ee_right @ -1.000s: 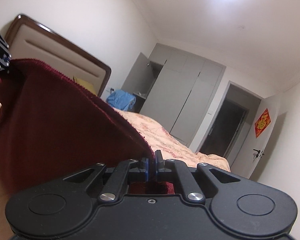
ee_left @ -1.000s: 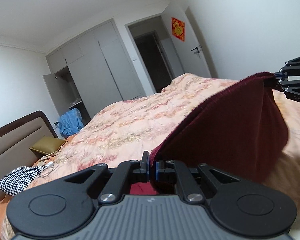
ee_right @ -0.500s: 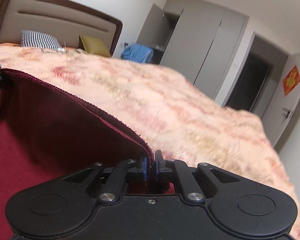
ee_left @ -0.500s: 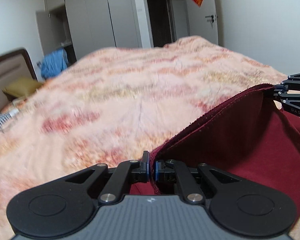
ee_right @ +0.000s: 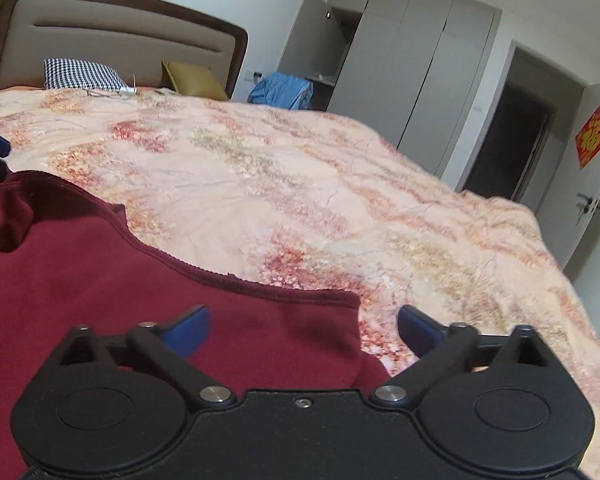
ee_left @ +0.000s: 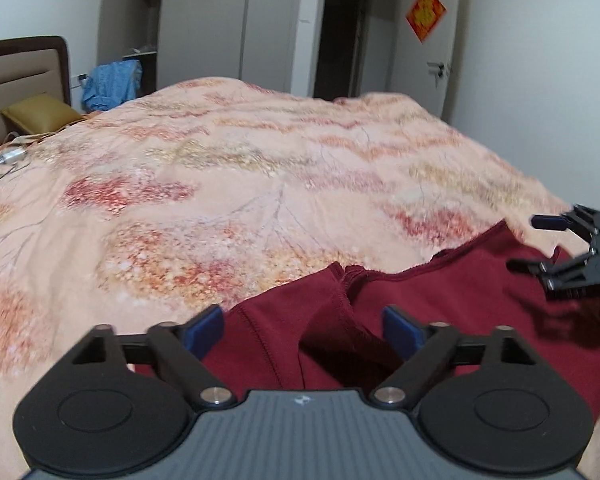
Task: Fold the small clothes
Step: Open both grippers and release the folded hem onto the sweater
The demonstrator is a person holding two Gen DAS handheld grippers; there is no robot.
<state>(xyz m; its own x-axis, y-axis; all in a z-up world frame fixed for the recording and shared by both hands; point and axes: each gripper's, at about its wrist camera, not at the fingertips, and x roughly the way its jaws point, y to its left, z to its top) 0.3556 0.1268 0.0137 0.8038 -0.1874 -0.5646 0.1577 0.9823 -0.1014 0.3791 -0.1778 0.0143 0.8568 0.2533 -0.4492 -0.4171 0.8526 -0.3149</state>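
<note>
A dark red garment lies on the peach floral bedspread, near the bed's close edge. My left gripper hovers over its left corner; its jaws are opening wide, and a raised fold of red cloth sits between them untouched by the pads. In the left wrist view my right gripper shows at the right edge, also spread. In the right wrist view the red garment fills the lower left; my right gripper is opening over its hemmed corner without pressing on it. The bedspread stretches beyond.
A wooden headboard stands at the far end with a checkered pillow and an olive cushion. Blue clothes hang by the grey wardrobe. A cable and glasses lie near the pillows. A dark doorway is beyond.
Both grippers came down to the bed with the stretched red garment, then their jaws opened and let go. The cloth now lies slack on the bedspread.
</note>
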